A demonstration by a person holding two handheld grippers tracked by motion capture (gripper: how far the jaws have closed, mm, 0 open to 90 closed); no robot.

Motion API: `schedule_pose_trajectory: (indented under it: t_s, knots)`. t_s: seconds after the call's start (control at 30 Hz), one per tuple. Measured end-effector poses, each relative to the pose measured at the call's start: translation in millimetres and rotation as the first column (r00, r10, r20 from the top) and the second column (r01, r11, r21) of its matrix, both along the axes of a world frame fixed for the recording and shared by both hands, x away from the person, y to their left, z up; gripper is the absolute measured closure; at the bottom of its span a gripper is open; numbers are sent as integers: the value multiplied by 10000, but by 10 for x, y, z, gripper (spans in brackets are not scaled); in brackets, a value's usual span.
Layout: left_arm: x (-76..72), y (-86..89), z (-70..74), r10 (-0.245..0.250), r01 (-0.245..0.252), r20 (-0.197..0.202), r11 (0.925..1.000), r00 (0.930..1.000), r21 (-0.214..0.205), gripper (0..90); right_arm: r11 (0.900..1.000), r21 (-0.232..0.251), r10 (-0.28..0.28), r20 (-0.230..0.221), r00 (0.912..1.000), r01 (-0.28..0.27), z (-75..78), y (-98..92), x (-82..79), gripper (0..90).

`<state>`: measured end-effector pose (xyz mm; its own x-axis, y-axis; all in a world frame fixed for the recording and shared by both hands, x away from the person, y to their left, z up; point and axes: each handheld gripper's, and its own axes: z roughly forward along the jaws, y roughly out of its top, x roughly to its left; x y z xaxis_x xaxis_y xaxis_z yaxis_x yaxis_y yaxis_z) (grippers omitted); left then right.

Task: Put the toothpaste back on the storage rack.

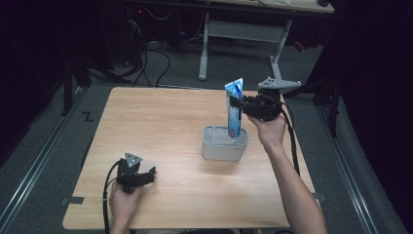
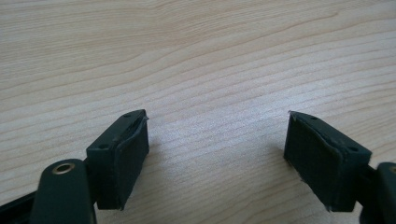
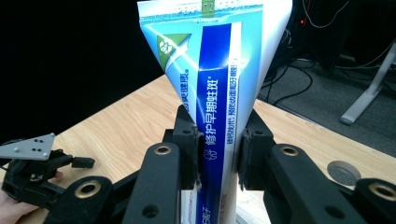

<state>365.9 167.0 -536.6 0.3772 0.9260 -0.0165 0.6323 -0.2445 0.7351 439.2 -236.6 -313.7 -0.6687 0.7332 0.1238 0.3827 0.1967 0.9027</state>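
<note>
While the left gripper (image 1: 138, 176) rests near the surface's (image 1: 160, 126) near left corner, its fingers (image 2: 122, 156) stand wide apart with only bare light wood grain between them, so it takes no part in the work for now. Farther in, towards the right edge and about midway between the near and far edges, sits a small pale grey rectangular plastic holder (image 1: 225, 143). A blue-and-white toothpaste tube (image 1: 234, 108) stands upright in it, cap end down inside the holder and its flat crimped end up. The right gripper (image 1: 238, 104) comes in from the right side, and its fingers (image 3: 187, 140) are pressed closed on the tube's middle, one on each flat face, as the right gripper view shows plainly. Whether the cap end rests on the holder's floor or hangs just above it cannot be told.

Judging by this, the grasp is done and the tube is lined up with the holder. What seems left is either to settle the tube fully and let go, or to lift it clear; the pictures do not settle which.
</note>
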Motion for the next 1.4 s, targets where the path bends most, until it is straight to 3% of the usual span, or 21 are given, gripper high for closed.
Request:
schedule_pose_trajectory:
  t_s: [0.23,0.43,0.6,1.4]
  knots:
    - [0,-1,0,4,-4,0,10000,10000,-9,222,10000,-23,54,-122,9999,-55,-62,68,78,727]
    - [-1,1,0,-23,23,4,10000,10000,-11,220,9988,-488,-20,-204,9998,10,-136,133,121,725]
    - [-1,-1,1,-48,48,-8,10000,10000,14,220,9989,-474,6,-301,9995,-21,-197,154,146,724]
    - [-1,0,-1,-44,44,3,10000,10000,-5,220,9910,-1338,-186,-558,9983,109,-494,297,167,721]
